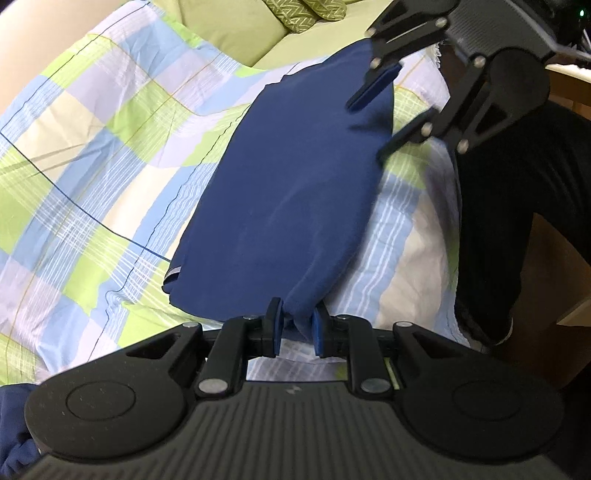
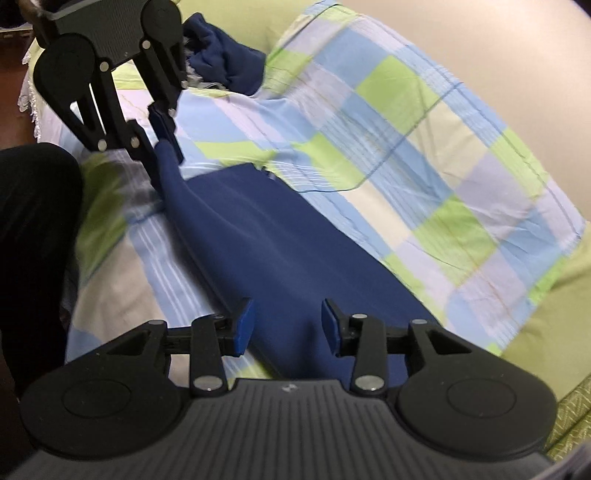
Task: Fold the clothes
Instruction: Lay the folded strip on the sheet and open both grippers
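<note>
A folded navy blue garment [image 1: 291, 206] lies lengthwise on the checked bedsheet [image 1: 92, 147]; it also shows in the right wrist view [image 2: 295, 243]. My left gripper [image 1: 297, 326] is shut on the garment's near end, the cloth bunched between its blue pads; it shows in the right wrist view [image 2: 166, 144] pinching that corner. My right gripper [image 2: 287, 325] is open, its jaws spread over the garment's other end with cloth between them. In the left wrist view the right gripper [image 1: 380, 122] hangs open over the garment's far edge.
A crumpled pile of dark blue clothes [image 2: 225, 51] lies on the bed beyond the left gripper. A green patterned pillow [image 1: 303, 13] sits at the head of the bed. The person's dark-trousered leg [image 1: 517, 206] stands beside the bed edge.
</note>
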A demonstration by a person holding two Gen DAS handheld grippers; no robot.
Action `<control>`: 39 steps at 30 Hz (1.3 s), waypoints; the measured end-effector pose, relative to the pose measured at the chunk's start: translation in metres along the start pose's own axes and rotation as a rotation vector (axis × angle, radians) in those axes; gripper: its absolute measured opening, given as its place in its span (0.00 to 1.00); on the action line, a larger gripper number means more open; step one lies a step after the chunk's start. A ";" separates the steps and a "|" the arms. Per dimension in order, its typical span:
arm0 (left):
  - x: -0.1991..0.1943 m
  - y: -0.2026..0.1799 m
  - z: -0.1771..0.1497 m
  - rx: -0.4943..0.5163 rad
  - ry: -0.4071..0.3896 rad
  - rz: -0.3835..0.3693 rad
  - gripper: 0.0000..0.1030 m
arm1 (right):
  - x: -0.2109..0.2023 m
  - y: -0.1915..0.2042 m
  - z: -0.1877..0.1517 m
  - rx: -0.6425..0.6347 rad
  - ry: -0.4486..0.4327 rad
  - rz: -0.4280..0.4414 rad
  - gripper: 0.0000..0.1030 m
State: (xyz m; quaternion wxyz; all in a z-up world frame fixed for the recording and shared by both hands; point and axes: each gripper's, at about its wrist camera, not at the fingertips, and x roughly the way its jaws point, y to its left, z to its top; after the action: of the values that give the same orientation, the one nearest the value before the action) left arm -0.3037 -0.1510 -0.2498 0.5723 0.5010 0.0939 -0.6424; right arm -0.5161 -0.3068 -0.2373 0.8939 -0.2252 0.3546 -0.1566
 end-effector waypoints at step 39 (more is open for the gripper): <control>-0.039 0.041 -0.068 -0.116 -0.096 0.037 0.32 | 0.008 0.066 0.046 -0.159 0.030 0.021 0.50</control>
State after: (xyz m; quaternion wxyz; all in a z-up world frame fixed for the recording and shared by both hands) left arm -0.2394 -0.0921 -0.2347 0.6161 0.4372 0.0938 -0.6485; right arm -0.4700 -0.2405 -0.2463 0.8693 -0.2896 0.3815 -0.1219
